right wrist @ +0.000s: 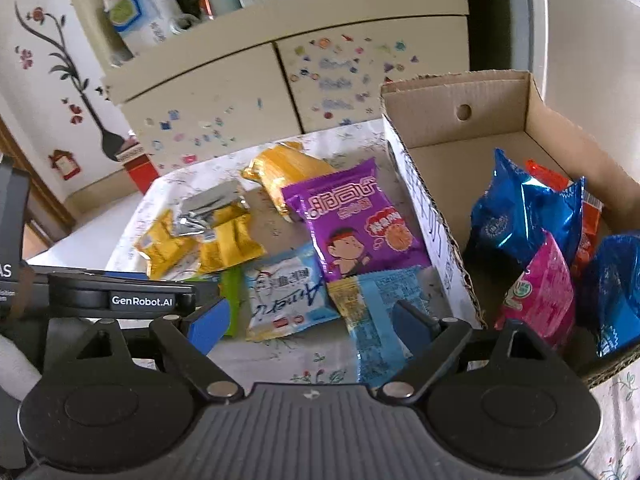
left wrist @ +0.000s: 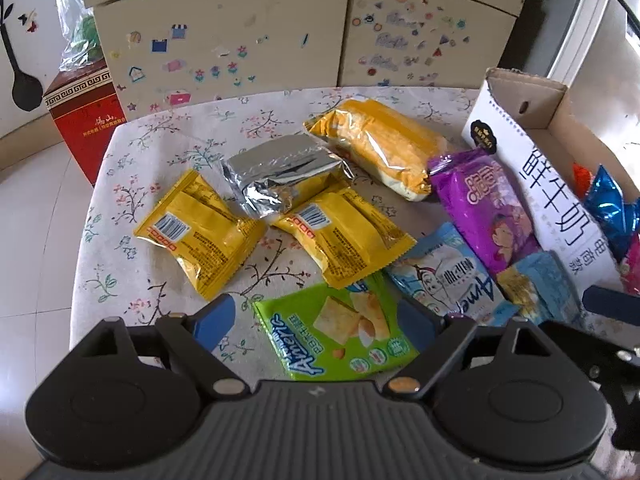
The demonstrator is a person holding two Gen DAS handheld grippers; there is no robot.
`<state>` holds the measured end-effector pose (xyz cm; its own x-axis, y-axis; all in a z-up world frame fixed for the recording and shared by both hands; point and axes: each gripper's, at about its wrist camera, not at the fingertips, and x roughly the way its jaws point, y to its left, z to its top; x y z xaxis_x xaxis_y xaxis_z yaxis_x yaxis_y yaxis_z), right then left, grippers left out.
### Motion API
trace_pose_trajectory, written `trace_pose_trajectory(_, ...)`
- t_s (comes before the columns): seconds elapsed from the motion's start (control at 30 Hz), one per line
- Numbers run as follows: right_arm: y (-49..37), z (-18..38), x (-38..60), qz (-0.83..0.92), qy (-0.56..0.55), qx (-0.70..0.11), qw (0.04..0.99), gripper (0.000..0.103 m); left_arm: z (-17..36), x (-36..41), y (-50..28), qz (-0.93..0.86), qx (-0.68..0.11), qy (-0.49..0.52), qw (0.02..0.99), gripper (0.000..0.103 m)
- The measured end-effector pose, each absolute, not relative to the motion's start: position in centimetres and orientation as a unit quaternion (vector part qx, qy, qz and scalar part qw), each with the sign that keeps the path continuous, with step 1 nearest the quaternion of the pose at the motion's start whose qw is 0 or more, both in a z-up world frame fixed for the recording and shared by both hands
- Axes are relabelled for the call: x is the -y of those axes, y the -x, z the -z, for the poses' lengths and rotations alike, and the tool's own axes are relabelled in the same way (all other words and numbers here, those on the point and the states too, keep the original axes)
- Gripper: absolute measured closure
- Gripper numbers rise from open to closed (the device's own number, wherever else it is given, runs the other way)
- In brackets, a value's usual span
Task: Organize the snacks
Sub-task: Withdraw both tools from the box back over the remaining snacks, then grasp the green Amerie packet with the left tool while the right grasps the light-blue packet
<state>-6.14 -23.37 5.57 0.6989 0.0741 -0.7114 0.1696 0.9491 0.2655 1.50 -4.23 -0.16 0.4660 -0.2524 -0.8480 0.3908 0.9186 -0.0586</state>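
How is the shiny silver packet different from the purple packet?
The silver packet is plain foil with no picture; the purple packet shows a cartoon kid. The silver packet rests on top of two yellow packets; the purple packet lies beside the cardboard box. Both are sealed and still outside the box.

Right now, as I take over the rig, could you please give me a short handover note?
Left hand-held gripper: open, empty, over the green cracker packet.
Right hand-held gripper: open, empty, over the light blue packet beside the cardboard box.
Done: blue, pink and orange-red packets lie in the box.
Left, on the floral tablecloth: two yellow packets, silver packet, orange packet, purple packet, white-blue packet, plus the green and light blue ones.
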Motion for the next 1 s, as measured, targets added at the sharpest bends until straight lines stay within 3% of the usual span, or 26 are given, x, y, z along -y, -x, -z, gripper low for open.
trace_pose_trajectory(0.13,5.7,-5.0,23.4,0.049,-0.153,-0.390,0.906,0.011,1.4,4.7,-1.7,0.183,-0.486,-0.079,0.851,0.013)
trace_pose_trajectory(0.23,5.1,-4.4,23.1,0.059,-0.140,-0.397,0.905,0.011,2.0,4.6,-1.7,0.180,-0.482,-0.080,0.854,0.005)
trace_pose_trajectory(0.5,4.4,-3.6,21.8,0.056,-0.110,-0.415,0.902,0.006,2.2,2.9,-1.8,0.168,-0.483,-0.082,0.856,0.001)
trace_pose_trajectory(0.7,4.6,-3.5,21.4,-0.008,-0.183,-0.435,0.881,0.007,2.1,1.1,-1.7,0.157,-0.486,-0.081,0.856,0.001)
trace_pose_trajectory(0.87,5.4,-5.0,21.2,0.019,-0.148,-0.398,0.905,0.008,2.0,0.3,-1.5,0.152,-0.490,-0.082,0.855,0.001)
trace_pose_trajectory(1.0,4.7,-3.5,21.8,0.075,-0.156,-0.413,0.894,0.008,2.1,0.2,-1.6,0.146,-0.496,-0.075,0.853,0.001)
